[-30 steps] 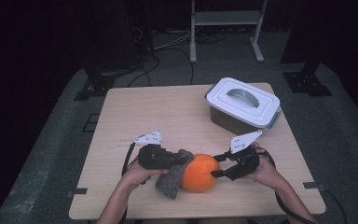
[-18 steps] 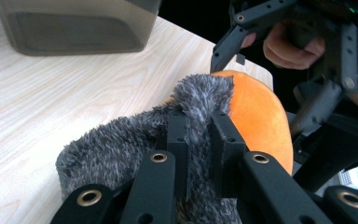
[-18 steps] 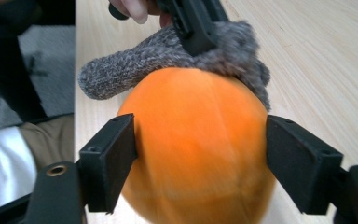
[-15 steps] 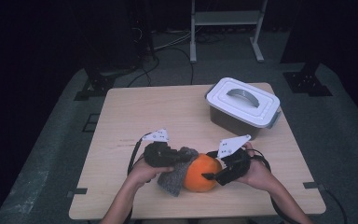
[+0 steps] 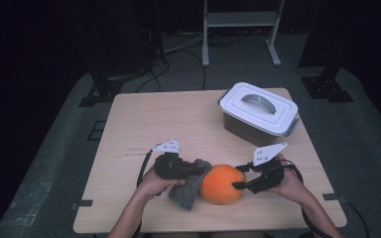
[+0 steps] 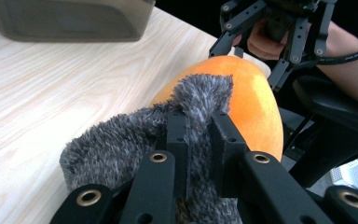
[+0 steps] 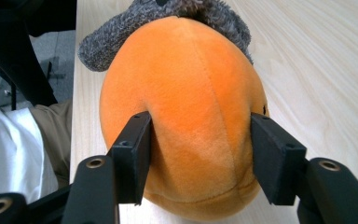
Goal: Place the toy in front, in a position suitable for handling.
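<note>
Pinching the grey cloth (image 6: 135, 140) tight in the left tongs (image 6: 197, 128), wipe evenly across the orange plush (image 5: 222, 184) at the worktop's (image 5: 178, 119) near edge, while the right tongs (image 7: 200, 140), just closing, squeeze its sides steady.

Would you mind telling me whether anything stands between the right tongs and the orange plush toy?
Nothing visible does. The right tongs already straddle the orange plush toy, jaws pressing into its sides. The grey fuzzy cloth, clamped in the left tongs, lies against the toy's far side.
</note>
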A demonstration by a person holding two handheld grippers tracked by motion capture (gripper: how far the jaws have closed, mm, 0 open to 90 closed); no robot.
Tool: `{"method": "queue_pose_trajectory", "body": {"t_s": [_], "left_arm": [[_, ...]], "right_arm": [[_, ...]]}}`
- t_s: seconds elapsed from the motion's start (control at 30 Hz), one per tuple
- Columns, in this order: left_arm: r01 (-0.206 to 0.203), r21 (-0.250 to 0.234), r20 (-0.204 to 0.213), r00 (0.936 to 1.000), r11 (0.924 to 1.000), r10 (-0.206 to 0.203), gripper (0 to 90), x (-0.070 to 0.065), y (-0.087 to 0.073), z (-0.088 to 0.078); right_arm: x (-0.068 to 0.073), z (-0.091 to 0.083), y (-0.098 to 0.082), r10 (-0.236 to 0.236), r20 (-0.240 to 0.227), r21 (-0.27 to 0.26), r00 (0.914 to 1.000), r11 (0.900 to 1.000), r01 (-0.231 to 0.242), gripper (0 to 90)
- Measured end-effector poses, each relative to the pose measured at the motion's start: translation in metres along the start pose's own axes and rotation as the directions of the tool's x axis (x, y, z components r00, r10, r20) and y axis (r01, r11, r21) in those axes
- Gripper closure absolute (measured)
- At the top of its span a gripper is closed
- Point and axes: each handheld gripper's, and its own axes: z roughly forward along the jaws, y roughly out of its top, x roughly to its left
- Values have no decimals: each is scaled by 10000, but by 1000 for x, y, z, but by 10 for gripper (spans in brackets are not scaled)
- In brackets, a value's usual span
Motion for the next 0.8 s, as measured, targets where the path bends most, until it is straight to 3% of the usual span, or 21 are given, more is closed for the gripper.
{"method": "queue_pose_trajectory", "body": {"t_s": [0.13,0.23,0.4,0.67,0.8], "left_arm": [[-9,55,-75,10000,10000,9,796,-1,3,2],[-46,112,-24,10000,9999,47,796,-2,5,3],[-126,137,16,9999,9998,126,796,-4,6,5],[-91,181,-35,10000,9998,91,796,-4,4,4],[-79,100,76,9999,9999,78,797,-3,2,2]], "right_arm": [[3,-4,6,149,188,68,9997,9999,-150,289],[8,-5,13,49,253,13,9997,10000,-49,267],[19,8,30,-566,500,553,9971,9970,538,202],[18,26,41,-708,389,961,9967,9931,668,186],[15,23,34,-684,233,805,9974,9945,663,285]]}}
